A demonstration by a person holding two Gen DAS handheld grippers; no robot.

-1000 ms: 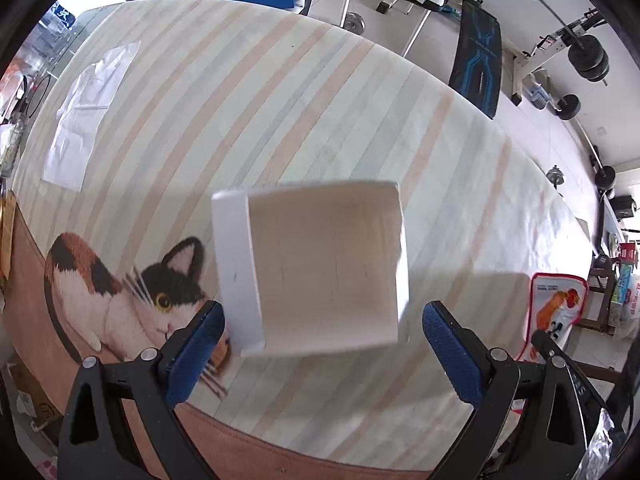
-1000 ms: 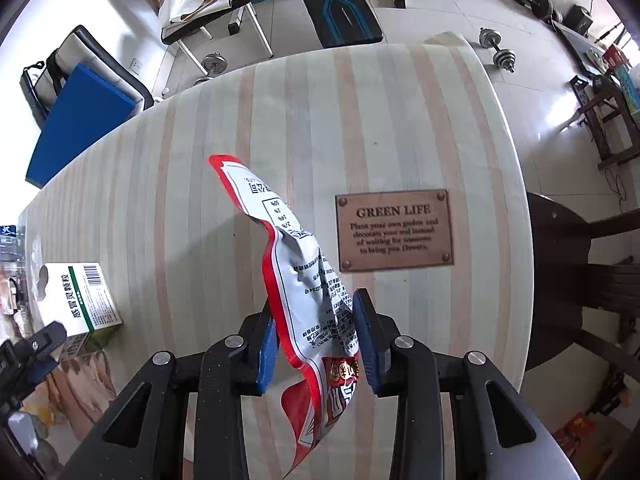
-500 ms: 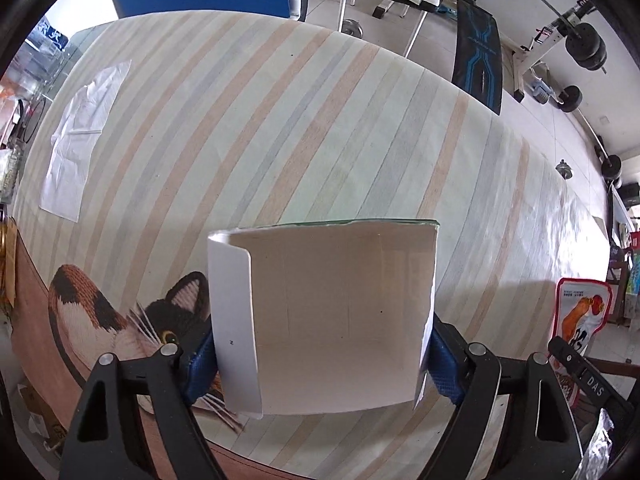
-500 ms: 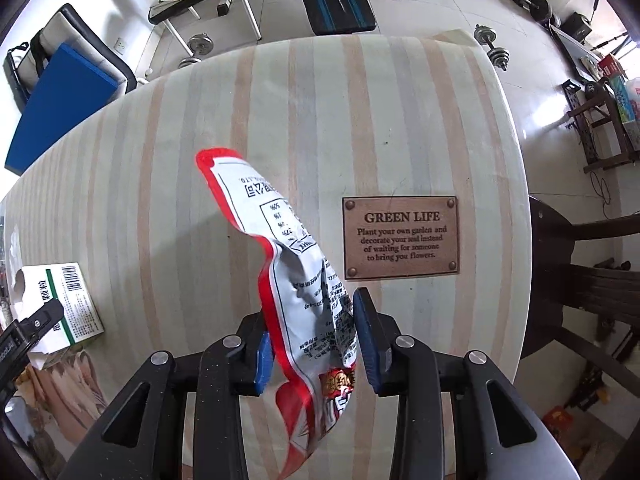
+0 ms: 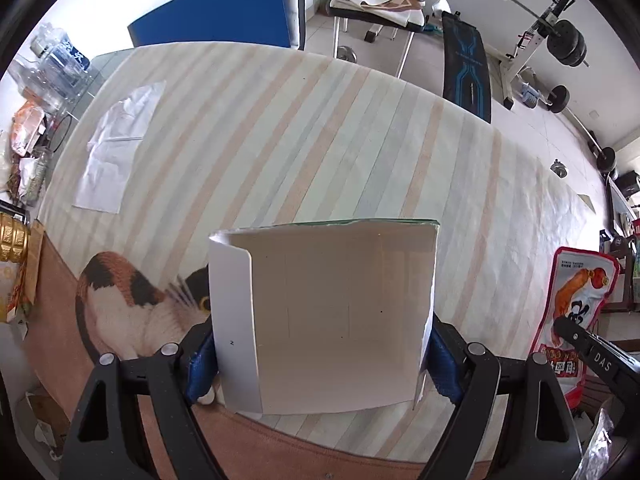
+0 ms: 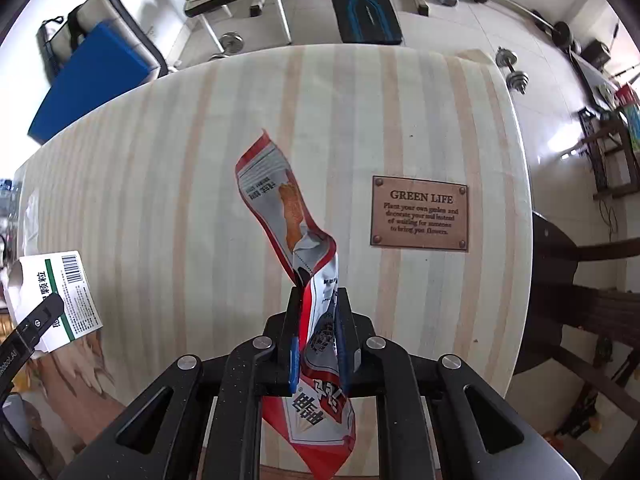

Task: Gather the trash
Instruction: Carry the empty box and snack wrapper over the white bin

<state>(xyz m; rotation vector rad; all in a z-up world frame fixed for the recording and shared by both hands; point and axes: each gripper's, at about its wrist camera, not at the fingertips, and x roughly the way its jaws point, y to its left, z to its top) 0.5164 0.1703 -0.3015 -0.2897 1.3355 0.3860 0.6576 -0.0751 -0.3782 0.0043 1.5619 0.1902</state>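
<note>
My left gripper (image 5: 320, 360) is shut on an opened white cardboard box (image 5: 332, 312) and holds it above the striped tablecloth (image 5: 280, 140). The box also shows at the left of the right wrist view (image 6: 60, 296), with a green stripe and a barcode. My right gripper (image 6: 318, 332) is shut on a red and white snack wrapper (image 6: 288, 208), which sticks up twisted between the fingers, off the table. The wrapper also shows at the right edge of the left wrist view (image 5: 572, 312).
A flat white paper sheet (image 5: 116, 148) lies on the cloth at far left. A brown "GREEN LIFE" plaque print (image 6: 420, 214) is on the cloth. Bottles and packets (image 5: 44, 80) clutter the left end. A dark chair (image 6: 592, 280) stands right of the table.
My left gripper closed on the box and lifted it. My right gripper closed tight on the wrapper, which twisted and rose off the table.
</note>
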